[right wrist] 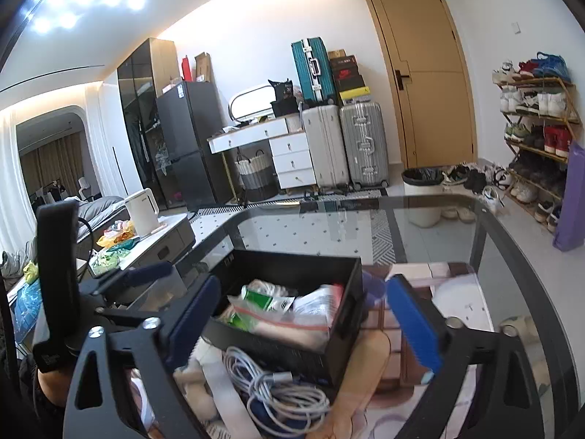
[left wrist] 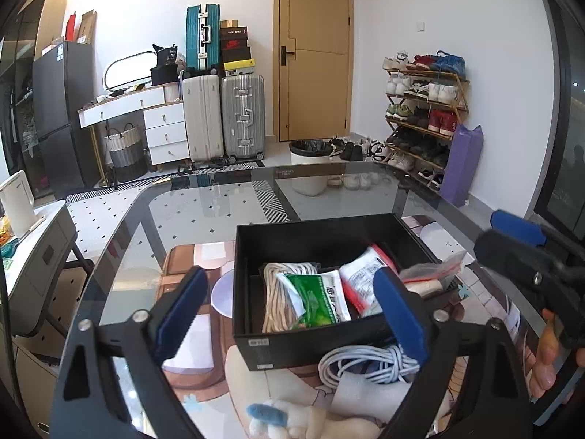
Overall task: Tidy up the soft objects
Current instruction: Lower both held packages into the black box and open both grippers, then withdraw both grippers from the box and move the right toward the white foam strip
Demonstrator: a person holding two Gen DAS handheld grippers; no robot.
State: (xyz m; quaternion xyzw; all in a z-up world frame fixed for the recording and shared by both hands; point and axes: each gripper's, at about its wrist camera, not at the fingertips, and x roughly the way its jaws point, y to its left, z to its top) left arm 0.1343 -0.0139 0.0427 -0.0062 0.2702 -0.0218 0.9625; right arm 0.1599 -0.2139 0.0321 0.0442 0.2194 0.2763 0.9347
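Note:
A black box point(left wrist: 310, 344) stands on the glass table point(left wrist: 219, 212). Inside it lie a coil of cream rope point(left wrist: 278, 292), a green packet point(left wrist: 318, 300), a white and red packet point(left wrist: 362, 278) and a clear zip bag point(left wrist: 431, 270). In front of the box lies a coiled white cable point(left wrist: 362, 366), with a pale plush toy point(left wrist: 292, 420) nearer still. My left gripper point(left wrist: 292, 314) is open and holds nothing, its fingers astride the box's near-left part. My right gripper point(right wrist: 303, 322) is also open and empty, over the cable point(right wrist: 278, 387) and the box point(right wrist: 292, 267).
A patterned mat point(left wrist: 193, 256) shows under the glass. A low side table with a white kettle point(right wrist: 142, 212) stands to the left. Behind the table are a white bin point(left wrist: 310, 168), a shoe rack point(left wrist: 424, 109), suitcases point(left wrist: 241, 117) and a closed door point(left wrist: 314, 55).

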